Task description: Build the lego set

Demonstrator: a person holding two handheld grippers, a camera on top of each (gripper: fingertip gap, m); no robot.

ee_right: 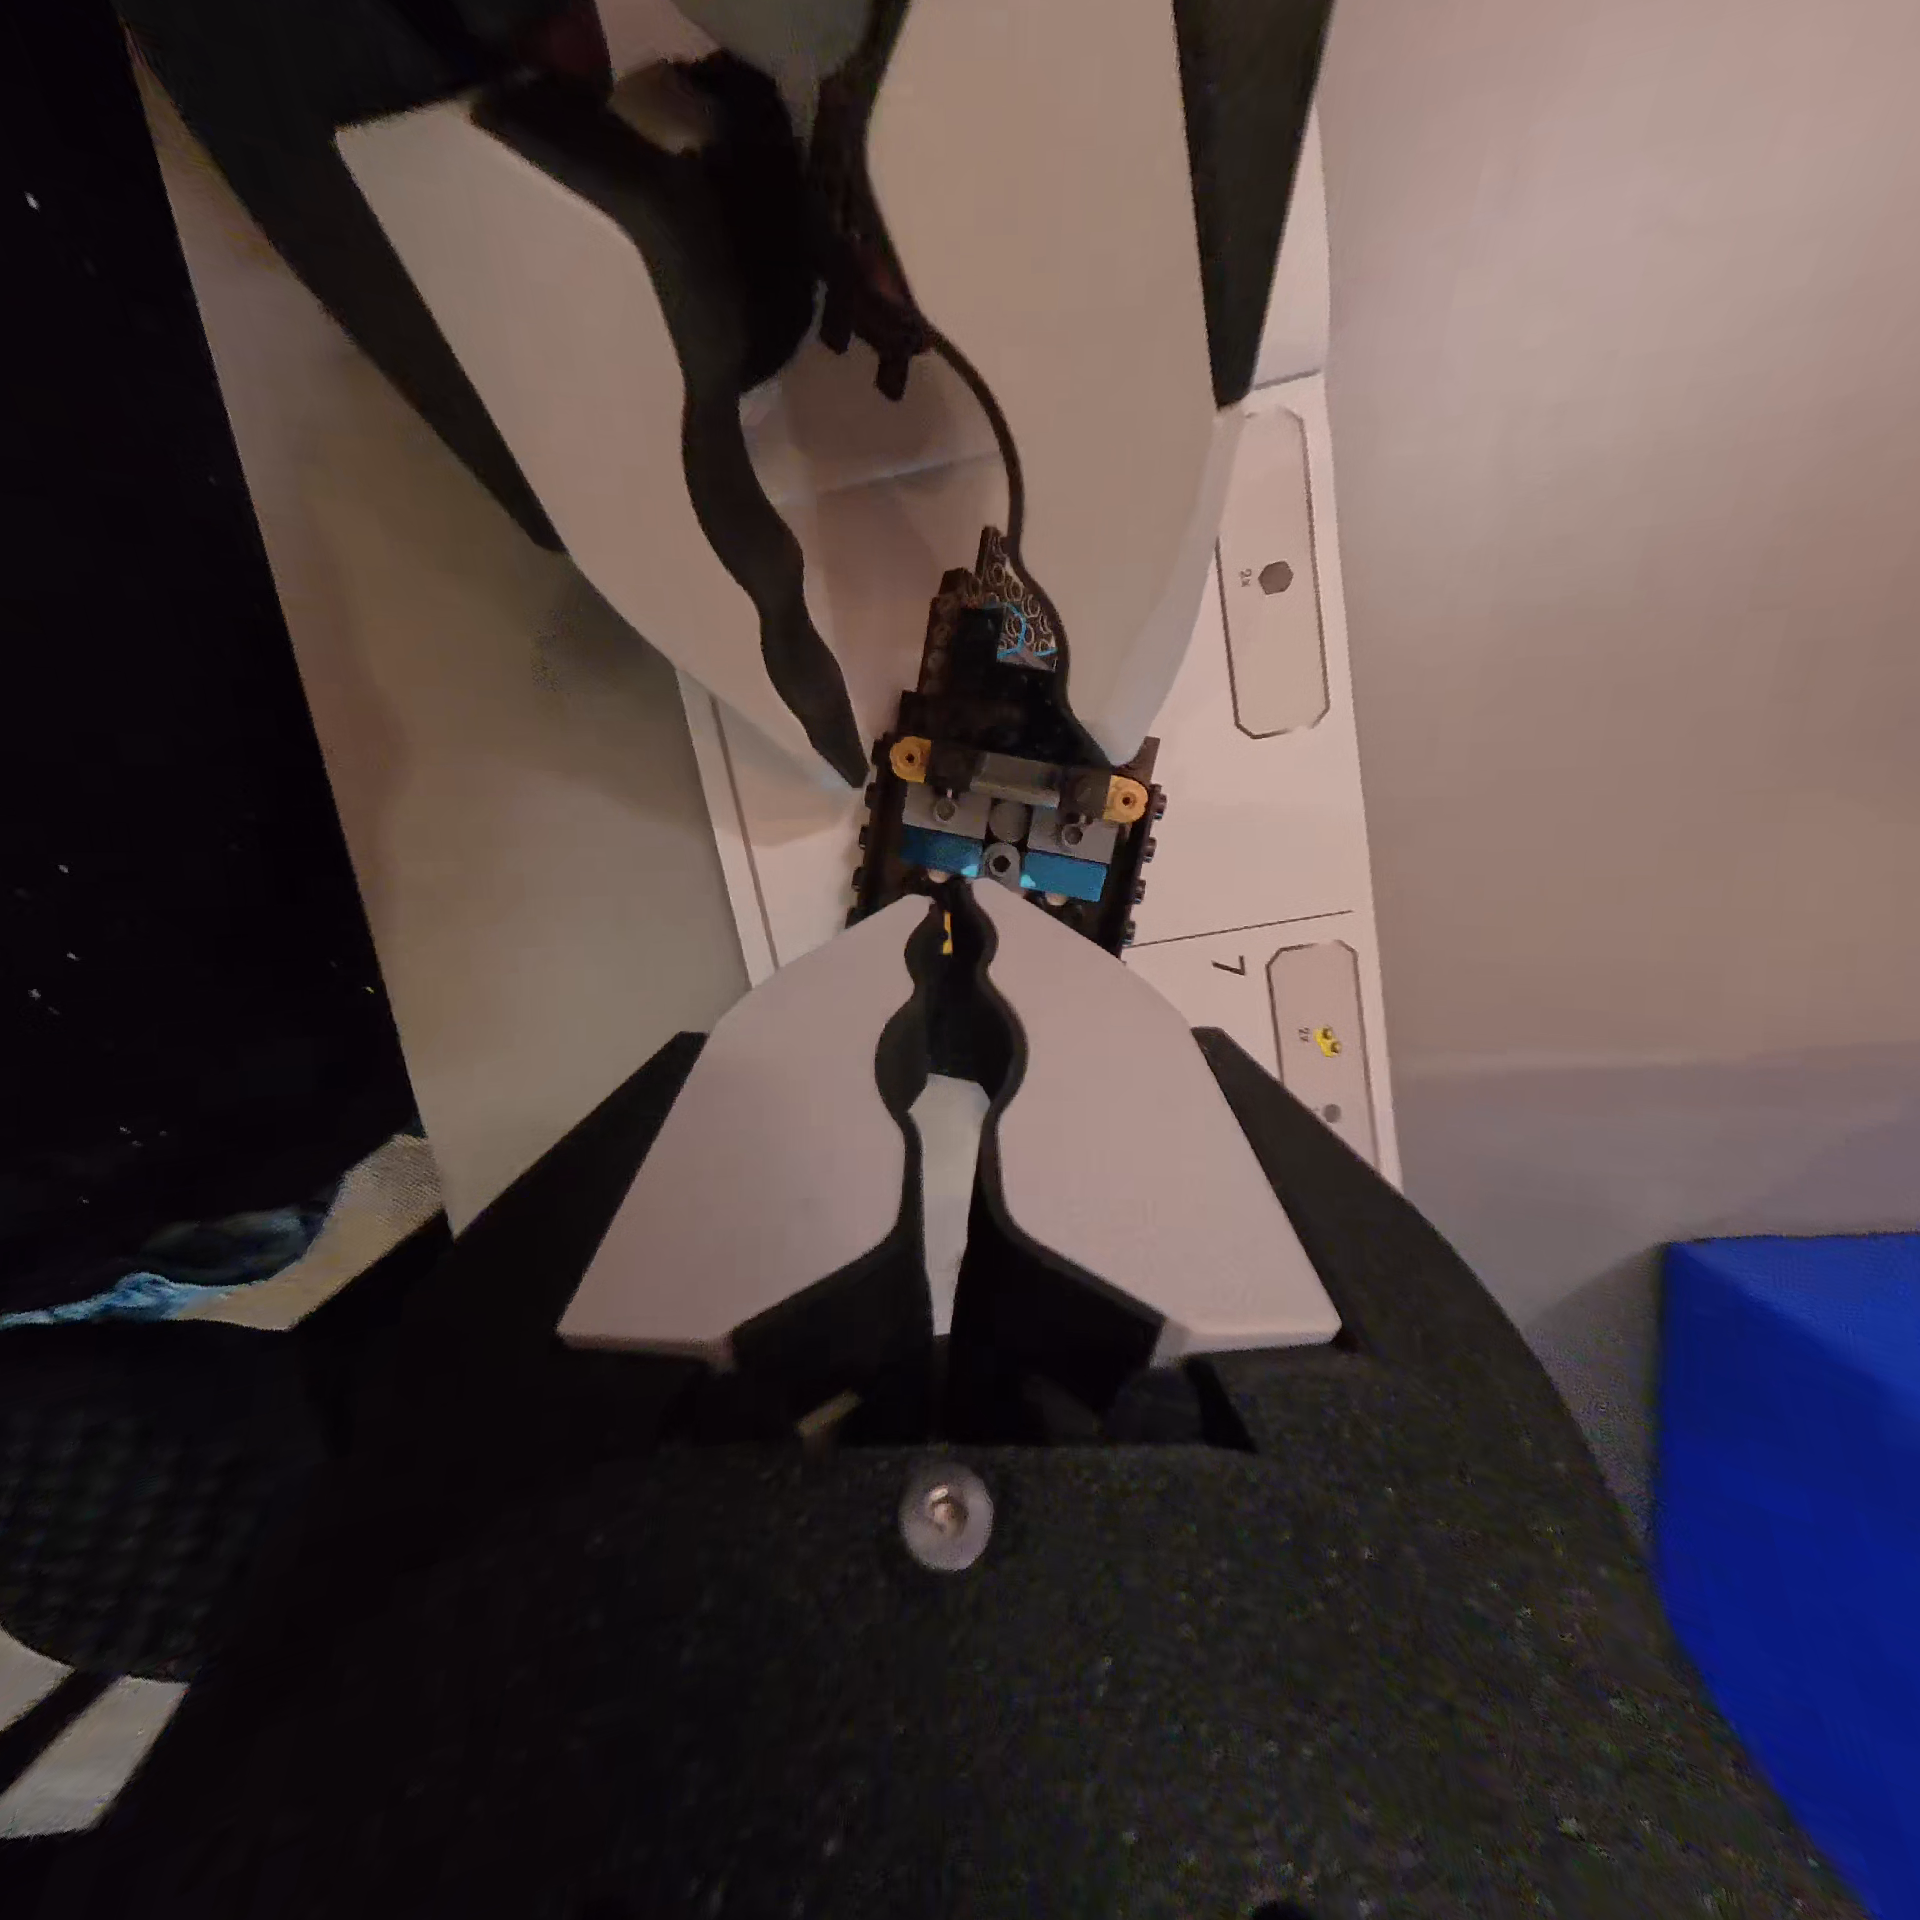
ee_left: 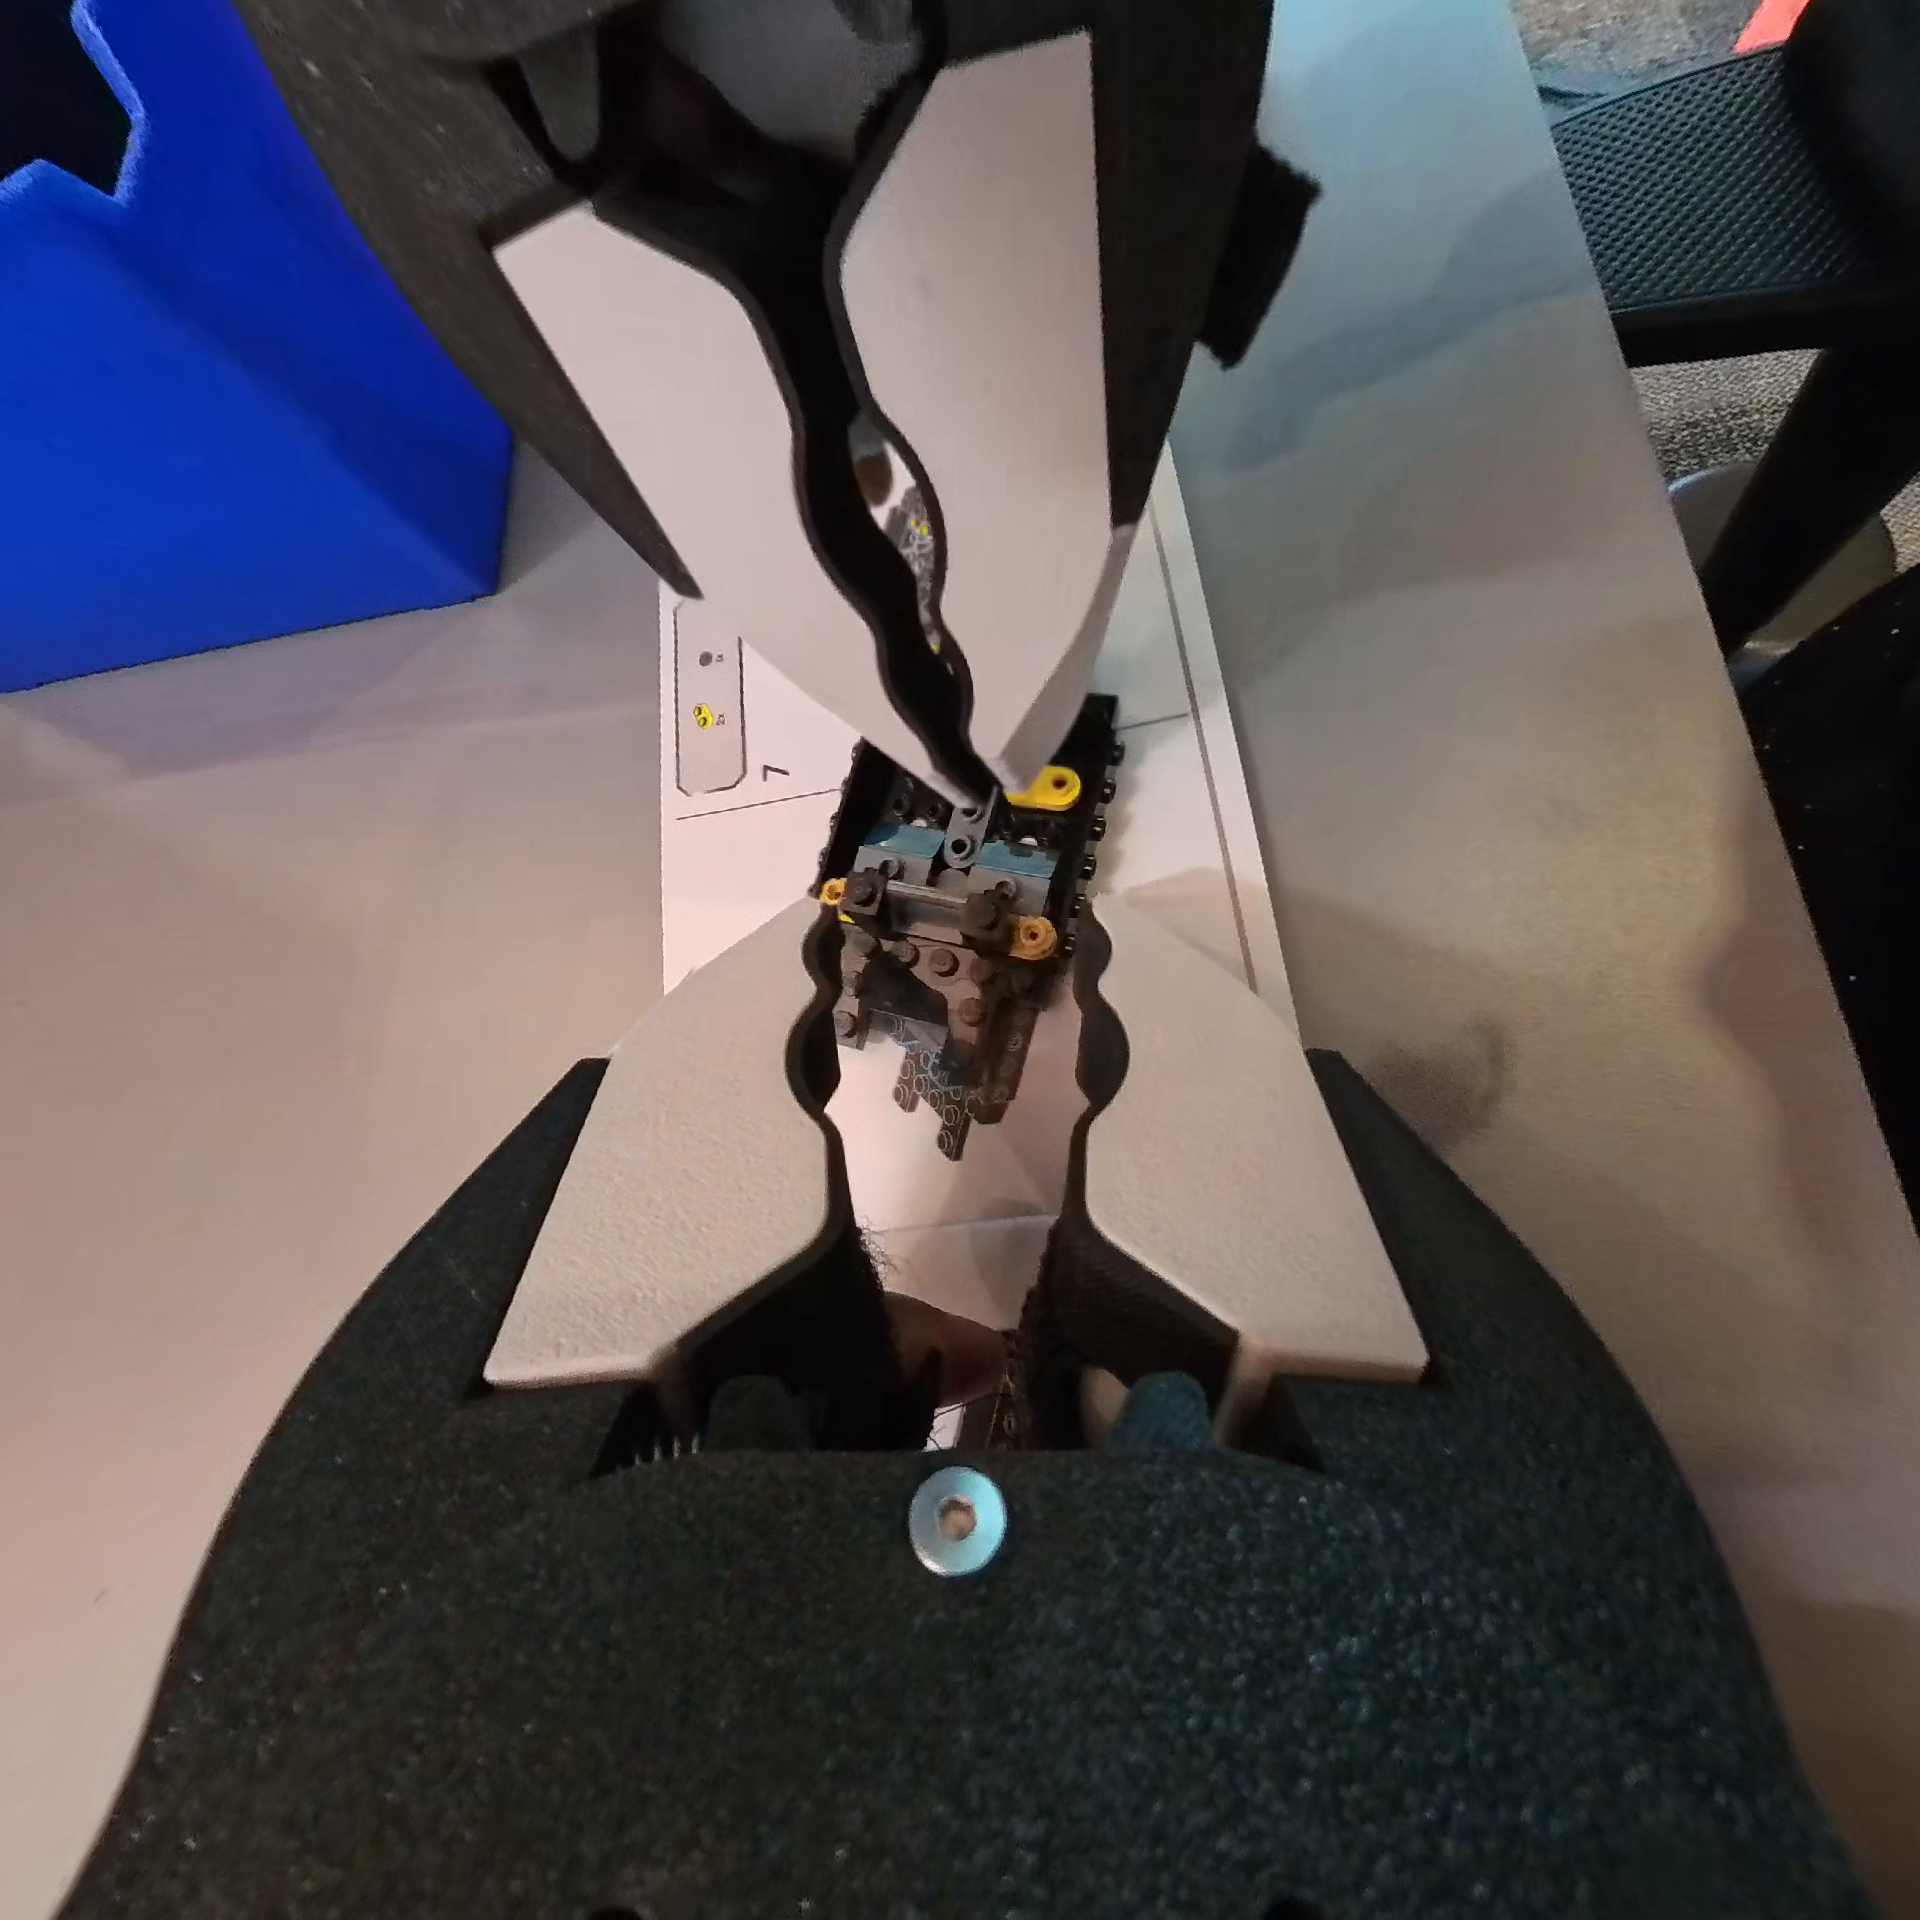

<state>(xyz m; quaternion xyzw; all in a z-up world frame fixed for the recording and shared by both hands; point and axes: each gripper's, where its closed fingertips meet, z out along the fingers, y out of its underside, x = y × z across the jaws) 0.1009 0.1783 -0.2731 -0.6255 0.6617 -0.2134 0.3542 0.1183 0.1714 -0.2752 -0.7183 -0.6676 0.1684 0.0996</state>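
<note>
White tabletop point(ee_left: 312, 1039) carries everything, with a blue box point(ee_left: 229, 364) standing toward its far left corner in the left wrist view and its right edge dropping off to a dark mesh chair point(ee_left: 1704, 187). An instruction sheet point(ee_left: 727, 883) lies flat near that right edge, and the lego model point(ee_left: 956, 935) sits on it, a mostly black build with two blue bricks, grey plates and yellow round studs at its sides. The left gripper point(ee_left: 951, 940) reaches in from one end, its jaws spread to either side of the model and pressed against its black flanks (the right wrist view shows its fingertips point(ee_right: 1117, 727) touching the model's sides). The right gripper point(ee_right: 961, 904) comes in from the opposite end, its jaws pressed nearly together, pinching a small dark grey piece point(ee_left: 968, 826) that hangs at the middle of the model between the two blue bricks; whether the piece is seated, I cannot tell.
</note>
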